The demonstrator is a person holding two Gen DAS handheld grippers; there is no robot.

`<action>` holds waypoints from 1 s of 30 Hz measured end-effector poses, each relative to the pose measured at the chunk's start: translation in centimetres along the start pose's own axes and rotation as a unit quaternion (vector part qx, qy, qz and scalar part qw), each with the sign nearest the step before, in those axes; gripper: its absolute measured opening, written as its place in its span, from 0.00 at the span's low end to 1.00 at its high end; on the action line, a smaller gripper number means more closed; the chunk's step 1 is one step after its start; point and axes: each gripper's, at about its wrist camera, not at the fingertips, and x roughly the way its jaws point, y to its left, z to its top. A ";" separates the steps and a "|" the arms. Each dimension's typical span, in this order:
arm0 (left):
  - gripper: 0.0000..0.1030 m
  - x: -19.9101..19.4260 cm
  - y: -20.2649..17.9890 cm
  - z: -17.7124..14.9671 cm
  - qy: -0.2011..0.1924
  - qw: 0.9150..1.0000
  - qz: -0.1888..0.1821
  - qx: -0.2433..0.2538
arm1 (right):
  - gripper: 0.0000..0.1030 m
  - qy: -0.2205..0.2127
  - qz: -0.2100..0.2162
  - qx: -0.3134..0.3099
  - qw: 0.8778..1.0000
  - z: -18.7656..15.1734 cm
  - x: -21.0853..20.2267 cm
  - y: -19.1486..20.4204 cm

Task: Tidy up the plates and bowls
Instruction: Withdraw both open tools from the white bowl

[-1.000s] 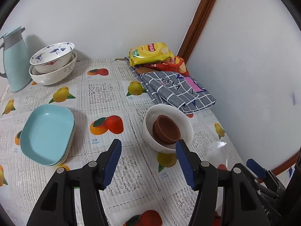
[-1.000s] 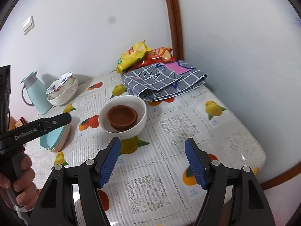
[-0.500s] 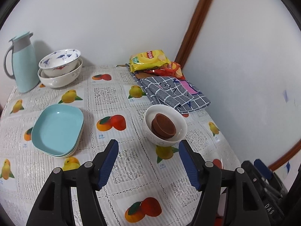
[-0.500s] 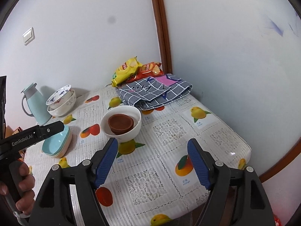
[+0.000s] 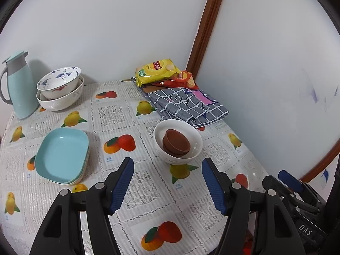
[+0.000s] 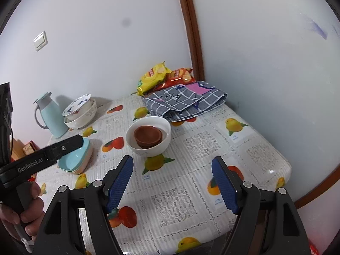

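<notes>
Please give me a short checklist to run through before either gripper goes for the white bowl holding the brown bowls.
1. Left gripper empty, jaws apart: ok.
2. Right gripper empty, jaws apart: ok.
3. White bowl upright on the table: ok.
4. Brown bowls nested inside it: ok; how many, cannot tell.
5. Blue plates stacked, apart from the white bowl: ok.
6. Checked cloth touching the white bowl: cannot tell.

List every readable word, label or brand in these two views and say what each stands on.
"GenRobot.AI": on the arm of the left gripper, right wrist view.
"DAS": on the right gripper, partly cut off, left wrist view.
Yellow chip bag: round red logo, too blurred to read.
Red chip bag: too blurred to read.
Cloth: dark handwritten marks, not legible.
Tablecloth: small captions under the fruit, too small to read.
</notes>
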 end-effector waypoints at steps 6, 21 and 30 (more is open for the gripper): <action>0.63 0.6 0.5 0.5 0.004 1.000 -0.008 -0.017 | 0.73 0.019 -0.001 -0.021 1.000 0.2 1.7 0.7; 0.62 2.8 0.9 1.7 0.001 1.000 0.013 -0.018 | 0.73 0.008 -0.017 -0.086 0.996 1.6 4.4 2.8; 0.62 4.8 2.3 2.7 0.008 0.999 0.027 -0.033 | 0.73 0.019 0.006 -0.056 0.998 3.1 7.0 1.7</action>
